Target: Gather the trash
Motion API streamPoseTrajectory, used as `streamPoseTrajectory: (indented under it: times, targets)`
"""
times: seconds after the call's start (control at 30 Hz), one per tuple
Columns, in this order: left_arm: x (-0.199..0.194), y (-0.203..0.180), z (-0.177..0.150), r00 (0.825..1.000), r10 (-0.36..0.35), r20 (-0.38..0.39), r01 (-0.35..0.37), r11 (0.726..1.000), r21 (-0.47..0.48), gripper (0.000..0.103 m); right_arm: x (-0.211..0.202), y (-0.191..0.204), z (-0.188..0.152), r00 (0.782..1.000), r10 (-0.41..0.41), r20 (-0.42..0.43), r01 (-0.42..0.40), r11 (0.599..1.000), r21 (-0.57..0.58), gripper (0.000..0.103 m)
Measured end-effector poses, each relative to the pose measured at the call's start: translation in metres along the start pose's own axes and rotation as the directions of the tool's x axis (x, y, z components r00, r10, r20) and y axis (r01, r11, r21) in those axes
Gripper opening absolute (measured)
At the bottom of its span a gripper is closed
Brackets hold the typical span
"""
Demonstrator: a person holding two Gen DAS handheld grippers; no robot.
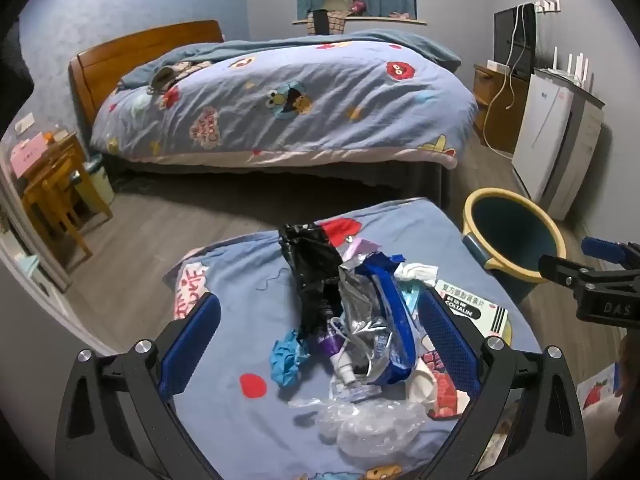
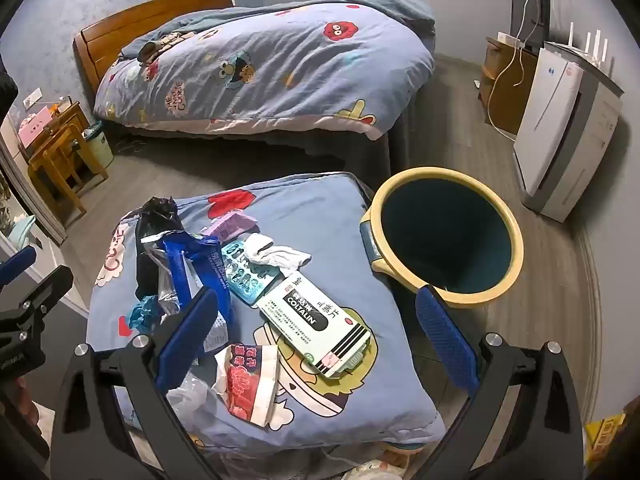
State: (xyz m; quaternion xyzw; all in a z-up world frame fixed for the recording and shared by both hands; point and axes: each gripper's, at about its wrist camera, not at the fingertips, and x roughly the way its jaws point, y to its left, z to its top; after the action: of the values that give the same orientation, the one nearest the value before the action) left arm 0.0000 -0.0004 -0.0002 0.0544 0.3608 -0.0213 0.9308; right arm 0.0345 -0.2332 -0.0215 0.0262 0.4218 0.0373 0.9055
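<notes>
Trash lies piled on a blue cartoon-print cushion [image 1: 240,320] [image 2: 312,208]. In the pile are a black plastic bag [image 1: 308,264], a blue-and-silver foil wrapper [image 1: 380,320], a white tissue [image 2: 276,254], a teal blister pack [image 2: 248,272], a green-white medicine box [image 2: 316,320], a red-white wrapper [image 2: 248,388] and clear plastic [image 1: 368,420]. My left gripper [image 1: 316,298] hovers open over the black bag and foil wrapper. My right gripper [image 2: 317,293] hovers open over the medicine box. Neither touches anything. A yellow-rimmed dark bin [image 2: 436,173] [image 1: 470,210] stands on the floor right of the cushion.
Beyond the cushion, a bed [image 1: 300,100] with a blue quilt stretches across the room. A white appliance [image 1: 552,148] stands against the right wall. On the left are wooden furniture [image 1: 52,184] and a small pale bin [image 1: 96,184]. Grey floor runs between cushion and bed.
</notes>
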Motion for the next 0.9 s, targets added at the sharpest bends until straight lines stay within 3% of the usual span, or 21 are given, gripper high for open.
streamPoseTrajectory:
  times: [0.9]
  targets:
    - [-0.0011,0.0012,-0.0007,1.000,-0.010,0.004,0.010,1.000,-0.003,0.098,0.0069,-0.0003,-0.0027,1.000,-0.013,-0.026,0.013,1.000,0.001,0.097]
